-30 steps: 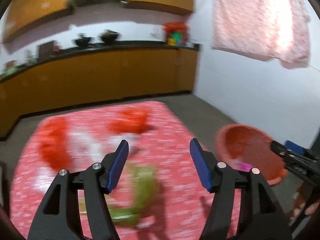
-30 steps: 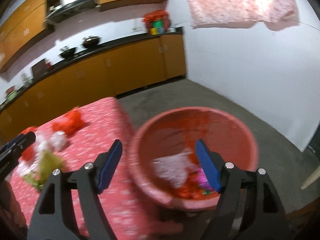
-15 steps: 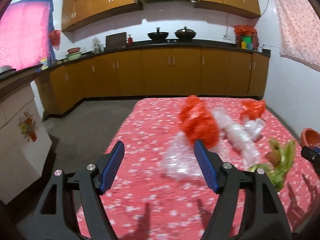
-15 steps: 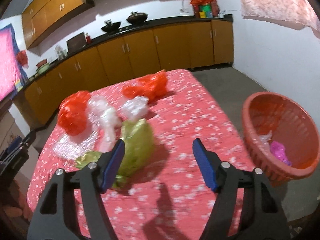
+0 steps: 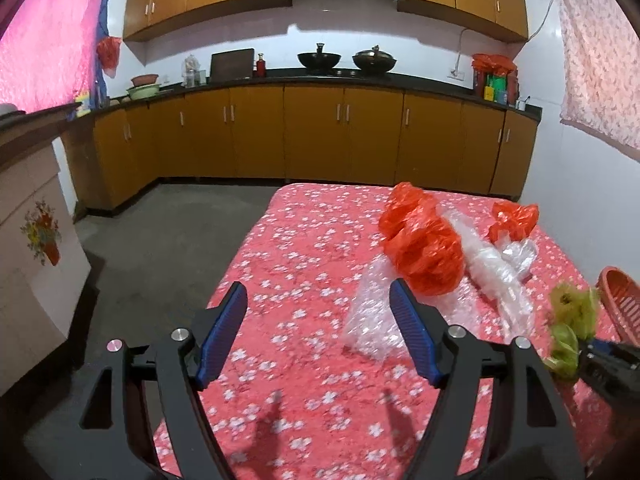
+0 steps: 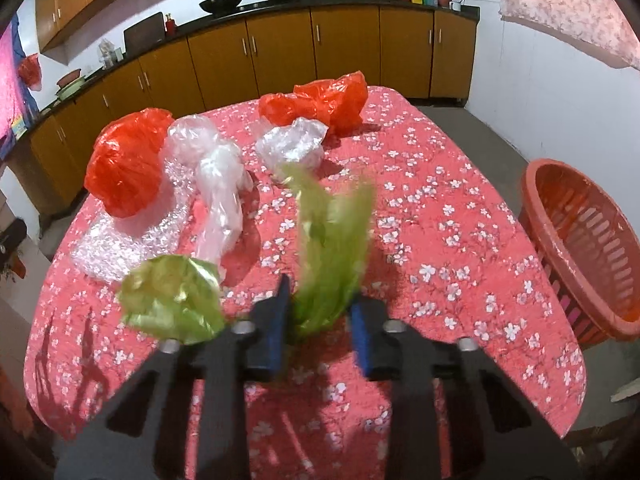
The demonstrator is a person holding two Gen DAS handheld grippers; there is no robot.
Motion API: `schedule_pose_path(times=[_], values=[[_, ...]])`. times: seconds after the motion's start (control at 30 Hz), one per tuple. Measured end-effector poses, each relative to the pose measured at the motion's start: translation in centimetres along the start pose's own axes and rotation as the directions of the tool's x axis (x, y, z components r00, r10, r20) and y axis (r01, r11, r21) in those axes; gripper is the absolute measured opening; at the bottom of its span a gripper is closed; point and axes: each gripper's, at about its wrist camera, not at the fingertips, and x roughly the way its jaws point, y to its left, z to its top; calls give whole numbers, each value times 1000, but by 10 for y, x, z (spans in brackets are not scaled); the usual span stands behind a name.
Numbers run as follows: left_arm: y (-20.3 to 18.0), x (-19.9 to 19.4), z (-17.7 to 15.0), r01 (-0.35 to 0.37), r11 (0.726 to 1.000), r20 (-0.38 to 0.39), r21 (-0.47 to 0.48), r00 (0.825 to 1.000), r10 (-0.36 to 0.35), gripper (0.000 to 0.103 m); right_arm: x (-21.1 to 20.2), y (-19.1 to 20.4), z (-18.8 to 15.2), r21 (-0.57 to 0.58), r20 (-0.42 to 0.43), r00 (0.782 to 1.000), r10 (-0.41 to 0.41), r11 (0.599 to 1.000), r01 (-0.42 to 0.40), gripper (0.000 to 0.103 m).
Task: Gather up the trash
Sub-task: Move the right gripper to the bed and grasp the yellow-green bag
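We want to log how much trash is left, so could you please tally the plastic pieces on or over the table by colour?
Orange-red bags: 2 (large orange-red bag, far orange-red bag)
Clear plastic: 3 (bubble wrap, long clear bag, crumpled clear bag)
Green: 1 (green bag, gripped in the right tool)
Total: 6

Right gripper [image 6: 318, 312] fingers [image 6: 276, 330] pinching green plastic bag [image 6: 332, 248]; red basket [image 6: 576, 240] beside table [image 6: 440, 208].
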Motion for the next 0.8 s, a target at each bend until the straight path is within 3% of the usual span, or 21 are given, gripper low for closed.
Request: schedule_pose_path(times=[0.1,0.17,0.37,0.6,0.8], values=[[-8,4,7,34,999,5,1,999,-34,78,-1,-3,1,-6,10,1000,-6,1000,6,11],[-16,9,16,65,998,6,-7,998,-65,85,-2,-8,3,-3,19,1000,-18,1000,18,11],[-40,34,38,117,993,-13,-25,993,-117,92,-10,-32,8,43,47,997,-57,998,55,10],[-65,78,46,90,996,-92,7,992,-89,90,-12,-45,10,45,58,996,-70,997,68,10],[-74,96,43,74,997,-150,26,986,-69,75,-7,-54,15,55,59,996,-68,996,64,10]])
